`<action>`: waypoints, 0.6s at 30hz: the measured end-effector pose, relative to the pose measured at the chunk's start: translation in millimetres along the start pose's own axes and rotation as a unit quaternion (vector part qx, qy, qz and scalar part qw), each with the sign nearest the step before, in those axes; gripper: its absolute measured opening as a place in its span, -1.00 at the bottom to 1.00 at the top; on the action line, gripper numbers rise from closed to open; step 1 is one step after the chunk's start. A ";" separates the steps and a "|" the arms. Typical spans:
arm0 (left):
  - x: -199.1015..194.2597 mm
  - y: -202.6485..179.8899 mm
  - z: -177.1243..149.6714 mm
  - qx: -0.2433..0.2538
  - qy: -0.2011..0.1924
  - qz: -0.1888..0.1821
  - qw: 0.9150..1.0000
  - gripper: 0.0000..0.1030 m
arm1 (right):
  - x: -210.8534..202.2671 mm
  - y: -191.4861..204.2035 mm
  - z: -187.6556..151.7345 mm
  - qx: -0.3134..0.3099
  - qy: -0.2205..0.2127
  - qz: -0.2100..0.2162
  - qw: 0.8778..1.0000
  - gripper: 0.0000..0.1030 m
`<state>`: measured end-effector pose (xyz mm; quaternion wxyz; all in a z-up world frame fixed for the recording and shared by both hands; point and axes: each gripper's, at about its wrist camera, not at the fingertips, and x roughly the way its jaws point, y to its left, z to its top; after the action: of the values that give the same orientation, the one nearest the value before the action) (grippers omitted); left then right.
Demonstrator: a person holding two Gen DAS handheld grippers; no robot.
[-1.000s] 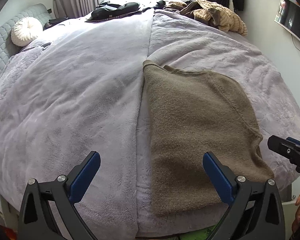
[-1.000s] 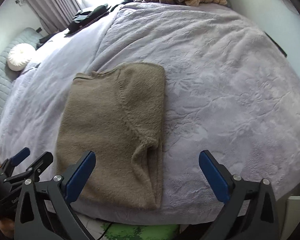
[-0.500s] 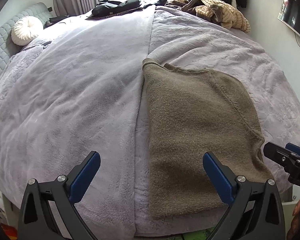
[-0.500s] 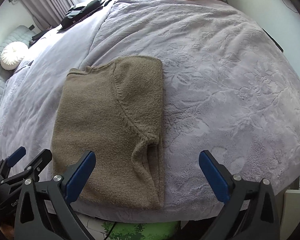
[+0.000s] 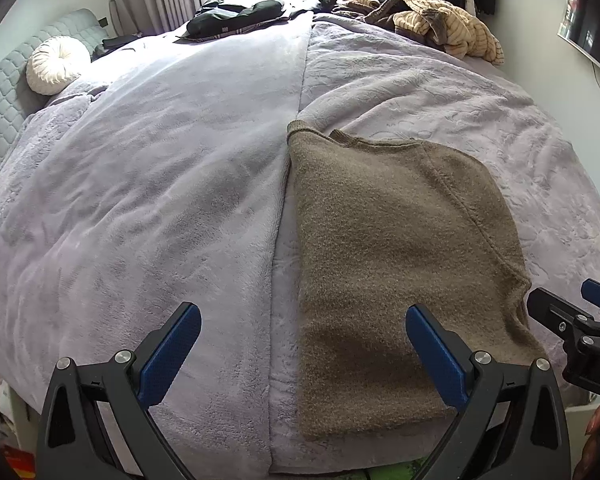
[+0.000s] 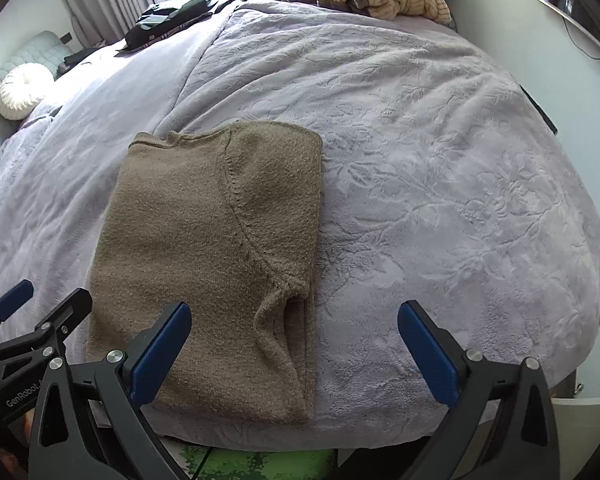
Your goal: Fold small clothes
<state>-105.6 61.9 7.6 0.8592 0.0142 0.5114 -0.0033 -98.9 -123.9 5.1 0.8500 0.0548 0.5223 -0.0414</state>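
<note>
Brown fuzzy knit sweater (image 5: 392, 264) folded on the bed's lilac plush blanket (image 6: 440, 152)

We've got the left gripper (image 5: 300, 354) and right gripper (image 6: 294, 350) both spread wide, holding nothing, hovering over the sweater's near edge by the bed's foot.

We are seeing the folded sweater (image 5: 392, 264) lying flat on the blanket (image 5: 140, 200) at the near edge of the bed, its neckline pointing away from us. The left gripper (image 5: 303, 350) is hanging over the sweater's left edge, the right gripper (image 6: 294, 346) over its right edge, both spread wide and apart from it. Behind, along the far side, we are finding a clothes pile (image 5: 432, 24) on the right, dark garments (image 5: 236, 16) left of it, and a round cushion (image 5: 56, 64) by the headboard (image 5: 0, 96), far left.
</note>
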 end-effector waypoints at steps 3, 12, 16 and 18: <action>0.2 -1.2 -1.7 0.001 0.002 0.001 1.000 0.99 | -0.2 -0.1 0.1 0.000 0.000 0.000 1.000 0.99; -1.7 -5.1 -3.6 0.009 0.002 0.000 1.000 0.99 | -1.6 -0.9 -1.1 -0.003 -0.004 -0.002 1.000 0.99; -3.3 -6.6 -3.9 0.010 0.001 0.000 1.000 0.99 | -2.7 -0.4 0.1 -0.005 -0.005 -0.003 1.000 0.99; -3.3 -6.6 -3.9 0.010 0.001 0.000 1.000 0.99 | -2.8 0.1 0.1 -0.006 -0.005 -0.003 1.000 0.99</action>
<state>-110.8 55.4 8.5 0.8584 0.0229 0.5124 -0.0081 -100.0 -123.8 7.7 0.8526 0.0481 0.5187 -0.0413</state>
